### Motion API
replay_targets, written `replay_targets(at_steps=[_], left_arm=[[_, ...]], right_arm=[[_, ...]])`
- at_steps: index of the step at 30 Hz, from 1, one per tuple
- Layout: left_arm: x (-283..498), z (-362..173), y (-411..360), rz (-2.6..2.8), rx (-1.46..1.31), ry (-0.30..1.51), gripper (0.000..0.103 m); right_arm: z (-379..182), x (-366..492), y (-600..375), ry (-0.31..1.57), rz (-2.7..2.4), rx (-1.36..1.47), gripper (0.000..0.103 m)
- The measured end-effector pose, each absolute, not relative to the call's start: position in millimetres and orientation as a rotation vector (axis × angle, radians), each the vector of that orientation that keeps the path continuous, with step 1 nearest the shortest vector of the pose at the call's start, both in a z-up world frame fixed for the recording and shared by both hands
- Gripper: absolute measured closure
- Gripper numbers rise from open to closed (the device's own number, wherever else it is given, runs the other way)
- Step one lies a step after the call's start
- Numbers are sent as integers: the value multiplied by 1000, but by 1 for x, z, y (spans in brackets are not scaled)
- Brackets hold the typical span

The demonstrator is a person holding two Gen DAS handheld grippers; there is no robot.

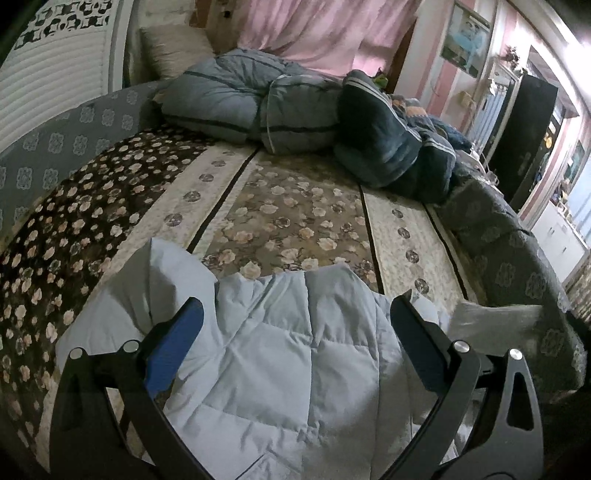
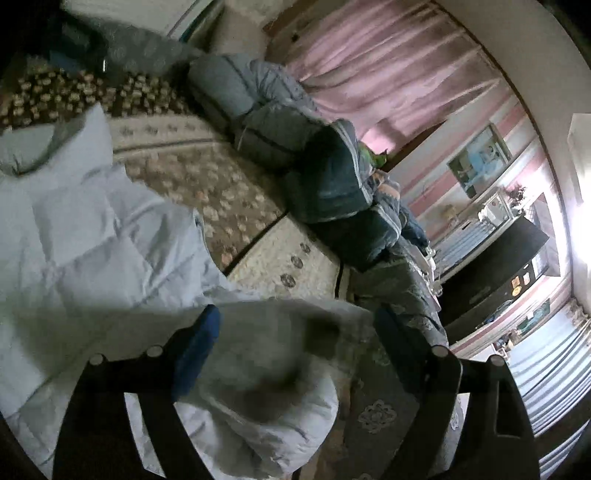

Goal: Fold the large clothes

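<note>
Black finger arms with blue pads fill the bottom of both views. Seen from the left wrist camera, the left gripper (image 1: 295,325) has its fingers (image 1: 177,332) spread wide, and nothing is caught between them; the pale blue quilted jacket (image 1: 280,369) lies directly beneath and between the two pads. This garment sits at the near edge of the bed (image 1: 295,206), on a floral bedspread of brown and cream stripes, with one sleeve or corner (image 1: 166,273) raised in a soft peak toward the left.

From the right wrist camera, the right gripper (image 2: 295,332) is likewise parted wide, its fingers (image 2: 195,347) apart over a grey-white part of the same jacket (image 2: 92,221). That patch is blurred, so it may be a hood or lining (image 2: 266,369); the view does not settle which. The rest of the garment spreads away to the left, rumpled, over the bedspread.

At the far side of the bed lies a grey-blue rolled duvet (image 1: 251,107), and just beside it, touching, a dark blue bundle of bedding (image 1: 391,147). A pink curtain (image 1: 325,33) hangs behind them. A dark cabinet (image 1: 524,140) stands by the striped wall at the right.
</note>
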State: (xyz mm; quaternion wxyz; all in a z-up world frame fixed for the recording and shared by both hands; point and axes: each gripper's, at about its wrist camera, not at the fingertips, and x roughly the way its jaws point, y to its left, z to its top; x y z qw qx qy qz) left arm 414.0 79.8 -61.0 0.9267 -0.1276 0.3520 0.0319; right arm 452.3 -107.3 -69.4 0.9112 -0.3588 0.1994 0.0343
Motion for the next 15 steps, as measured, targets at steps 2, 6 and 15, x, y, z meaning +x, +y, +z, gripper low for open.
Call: replay_targets(at_steps=[2,6,15], left_arm=[[412,-61,78,69,-266,722,3],[409,-64,68,41,-279,731,3],[434,-113,7,-30,-157,831,3]], right_arm=[[-52,445,-117,379,71,-674,17],[-26,443,-162,374,17,-452,13],[-75,476,-296,634,-122,-45,11]])
